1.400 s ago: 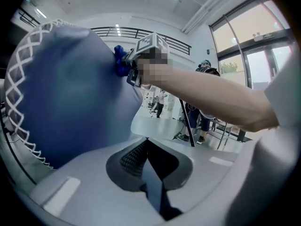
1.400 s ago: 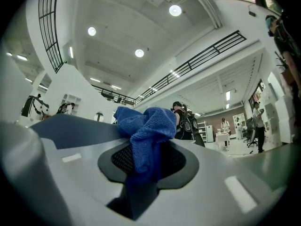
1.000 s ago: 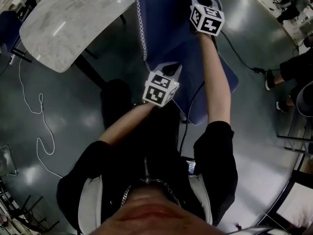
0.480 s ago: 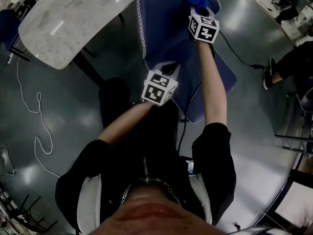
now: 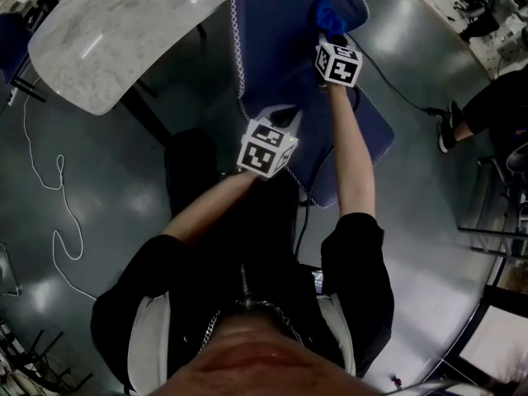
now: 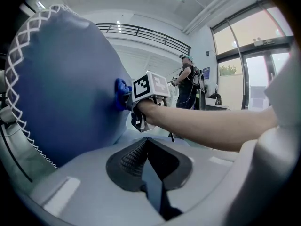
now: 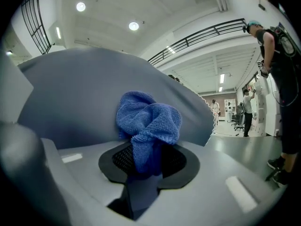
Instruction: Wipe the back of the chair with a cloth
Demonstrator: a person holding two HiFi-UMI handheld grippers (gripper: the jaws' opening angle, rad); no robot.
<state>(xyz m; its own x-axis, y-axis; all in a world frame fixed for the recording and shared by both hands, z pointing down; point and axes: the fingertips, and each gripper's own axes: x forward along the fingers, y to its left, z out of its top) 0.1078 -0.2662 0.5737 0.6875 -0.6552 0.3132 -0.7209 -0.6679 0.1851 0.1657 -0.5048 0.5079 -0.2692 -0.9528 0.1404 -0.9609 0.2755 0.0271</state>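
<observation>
Holding blue cloth [image 7: 148,126] in R gripper [image 7: 143,161]. Jaws closed on its lower end, bunched wad sticking out past tips. Touching cloth to chair back [image 7: 80,93], padded blue fabric w/ white zigzag stitching [image 6: 19,74] along edge.

In head view, found cloth [image 5: 326,13] on upper part of chair back [image 5: 276,31], towards its right edge. R gripper [image 5: 332,33] just below it, arm stretched fwd. Checked contact from L gripper view: cloth [image 6: 121,94] right against the fabric.

Holding L gripper [image 5: 289,115] low by stitched edge of chair [image 5: 363,139], well apart from cloth. Read its jaws in L gripper view [image 6: 146,142] as together at tips, nothing seen between them.

Noted chair standing on grey floor [image 5: 124,188], beside right edge of pale stone-look worktop [image 5: 107,40]. Also white cable [image 5: 62,213] lying on floor, left of chair. Spotted person [image 6: 188,84] standing in bkgd.
</observation>
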